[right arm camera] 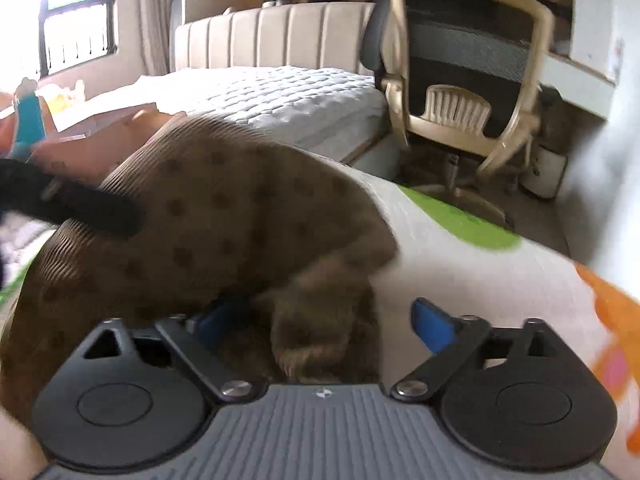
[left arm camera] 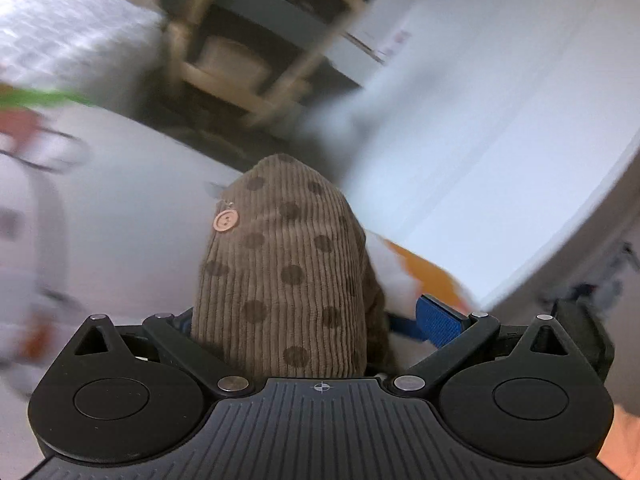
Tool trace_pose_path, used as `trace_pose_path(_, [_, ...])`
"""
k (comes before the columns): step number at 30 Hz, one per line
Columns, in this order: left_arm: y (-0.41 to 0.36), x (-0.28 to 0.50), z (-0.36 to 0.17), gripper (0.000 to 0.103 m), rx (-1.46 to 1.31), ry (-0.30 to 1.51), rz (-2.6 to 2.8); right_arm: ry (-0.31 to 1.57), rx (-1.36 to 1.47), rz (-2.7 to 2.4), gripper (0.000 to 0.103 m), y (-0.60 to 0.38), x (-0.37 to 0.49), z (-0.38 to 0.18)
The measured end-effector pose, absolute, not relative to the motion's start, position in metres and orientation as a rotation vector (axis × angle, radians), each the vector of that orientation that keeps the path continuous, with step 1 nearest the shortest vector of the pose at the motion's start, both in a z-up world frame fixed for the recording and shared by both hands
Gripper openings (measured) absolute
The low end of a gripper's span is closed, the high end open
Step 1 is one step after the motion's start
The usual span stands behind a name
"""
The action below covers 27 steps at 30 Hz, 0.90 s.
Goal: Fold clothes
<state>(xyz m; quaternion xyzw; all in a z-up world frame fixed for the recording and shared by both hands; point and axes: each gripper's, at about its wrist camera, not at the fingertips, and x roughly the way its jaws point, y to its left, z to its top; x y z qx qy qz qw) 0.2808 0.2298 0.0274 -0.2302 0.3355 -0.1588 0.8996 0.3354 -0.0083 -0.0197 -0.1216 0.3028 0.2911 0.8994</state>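
- Brown corduroy garment (left arm camera: 280, 272), ribbed with darker dots and one pink button (left arm camera: 226, 221), is rising in a bunched hump between the arms of the left gripper (left arm camera: 316, 320).
- Left gripper's jaws are standing spread; the blue pad (left arm camera: 436, 320) on its right finger is lying clear of the cloth, while the other finger is hiding behind the fabric. Whether the cloth is being pinched cannot be told.
- In the right wrist view the same garment (right arm camera: 224, 216) is draping over a white sheet with green and orange print (right arm camera: 460, 264).
- Right gripper (right arm camera: 320, 320) is showing its jaws spread, with a fold of the garment lying between them; the right blue pad (right arm camera: 432, 322) is standing apart from the cloth, the left pad (right arm camera: 218, 318) is partly sitting under it.
- A bed (right arm camera: 288, 96) and an office chair (right arm camera: 468, 76) are standing behind.
- Left wrist background is blurring heavily.
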Motion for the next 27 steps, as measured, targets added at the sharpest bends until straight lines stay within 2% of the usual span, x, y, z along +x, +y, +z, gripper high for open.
trace_pose_path(6, [0.286, 0.245, 0.014, 0.102, -0.364, 0.707, -0.156, 0.641, -0.284, 0.540, 0.097, -0.025, 0.344, -0.005])
trace_pose_path(13, [0.272, 0.251, 0.008, 0.103, -0.248, 0.734, -0.122, 0.492, -0.267, 0.602, 0.096, 0.002, 0.339, 0.048])
trace_pose_path(17, [0.258, 0.255, 0.007, 0.103, -0.190, 0.744, -0.105, 0.551, -0.278, 0.591, 0.096, 0.048, 0.368, 0.031])
trace_pose_path(21, [0.262, 0.247, 0.012, 0.103, -0.212, 0.735, -0.069, 0.585, -0.249, 0.518, 0.096, 0.038, 0.380, 0.014])
trace_pose_path(25, [0.255, 0.216, 0.023, 0.103, -0.197, 0.706, -0.049, 0.582, -0.109, 0.441, 0.096, -0.016, 0.350, 0.022])
trace_pose_path(27, [0.245, 0.202, 0.023, 0.103, -0.177, 0.699, -0.052, 0.584, -0.139, 0.402, 0.097, -0.036, 0.333, 0.013])
